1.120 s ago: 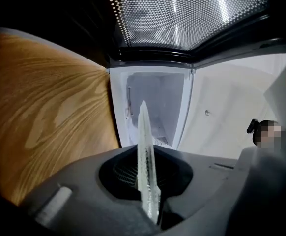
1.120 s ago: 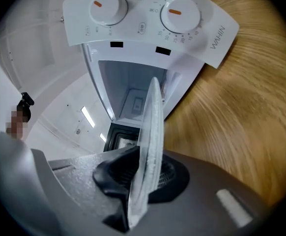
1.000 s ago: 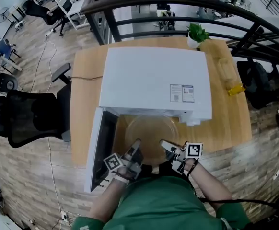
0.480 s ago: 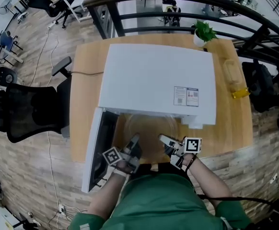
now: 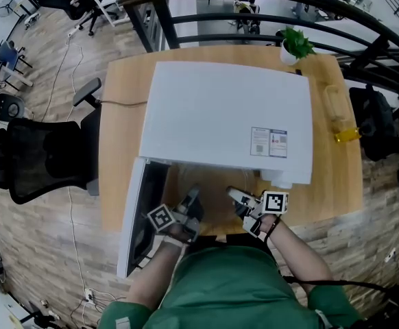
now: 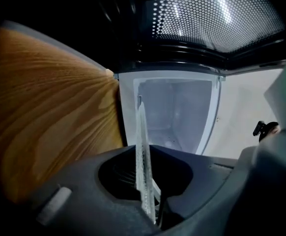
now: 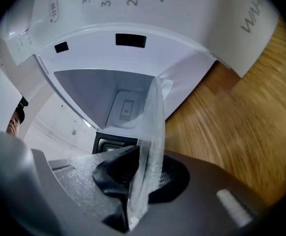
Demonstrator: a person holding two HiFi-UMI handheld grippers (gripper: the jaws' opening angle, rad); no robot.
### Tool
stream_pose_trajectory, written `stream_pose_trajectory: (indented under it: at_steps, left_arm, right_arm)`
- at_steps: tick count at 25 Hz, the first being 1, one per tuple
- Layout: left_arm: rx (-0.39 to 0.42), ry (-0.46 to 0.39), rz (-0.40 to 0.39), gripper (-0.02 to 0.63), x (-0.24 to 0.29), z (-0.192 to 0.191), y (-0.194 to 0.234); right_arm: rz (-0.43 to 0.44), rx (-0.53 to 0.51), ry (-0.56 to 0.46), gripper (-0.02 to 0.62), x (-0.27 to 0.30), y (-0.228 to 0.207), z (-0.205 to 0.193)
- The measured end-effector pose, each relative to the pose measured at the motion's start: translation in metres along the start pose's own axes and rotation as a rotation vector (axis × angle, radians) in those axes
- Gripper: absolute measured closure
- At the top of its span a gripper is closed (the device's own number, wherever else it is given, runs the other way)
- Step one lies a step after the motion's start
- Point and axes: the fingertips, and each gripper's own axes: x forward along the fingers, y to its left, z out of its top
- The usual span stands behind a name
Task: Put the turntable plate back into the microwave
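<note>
The clear glass turntable plate [image 5: 214, 192] hangs level between my two grippers at the mouth of the white microwave [image 5: 227, 115]; most of it is hidden under the oven's top. My left gripper [image 5: 190, 207] is shut on the plate's left rim, which shows edge-on as a thin glass strip [image 6: 143, 171] between the jaws. My right gripper [image 5: 236, 199] is shut on the right rim [image 7: 150, 146]. Both gripper views look into the open, empty cavity [image 6: 175, 112] [image 7: 114, 93]. The microwave door [image 5: 141, 218] stands open at the left.
The microwave stands on a wooden table [image 5: 121, 149]. A small potted plant [image 5: 294, 46] is at the table's far right corner and a clear container with a yellow end [image 5: 339, 115] lies along its right edge. A black office chair [image 5: 42, 160] stands to the left.
Both grippers have carried the plate forward toward the cavity. Less of the glass shows in front of the microwave than a second ago.
</note>
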Motion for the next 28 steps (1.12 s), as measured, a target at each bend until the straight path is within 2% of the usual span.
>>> stream_pose_trajectory:
  at_steps: [7, 12, 18, 24, 28]
  left_arm:
    - [-0.020, -0.035, 0.009, 0.571, 0.010, 0.009, -0.003]
    - [-0.030, -0.093, 0.023, 0.571, 0.016, 0.019, -0.002]
    - [-0.008, -0.102, 0.030, 0.571, 0.021, 0.027, 0.000]
    - [-0.008, -0.130, 0.019, 0.572, 0.026, 0.032, -0.001]
    - [0.004, -0.139, 0.011, 0.572, 0.030, 0.034, 0.001]
  right_arm:
    - [-0.003, 0.009, -0.011, 0.546, 0.007, -0.003, 0.009]
    - [-0.002, 0.025, -0.043, 0.540, 0.013, -0.004, 0.015]
    - [-0.009, 0.048, -0.087, 0.473, 0.016, -0.002, 0.020]
    - [0.017, 0.030, -0.055, 0.440, 0.021, 0.009, 0.001]
    - [-0.017, 0.046, -0.035, 0.439, 0.017, 0.006, -0.021]
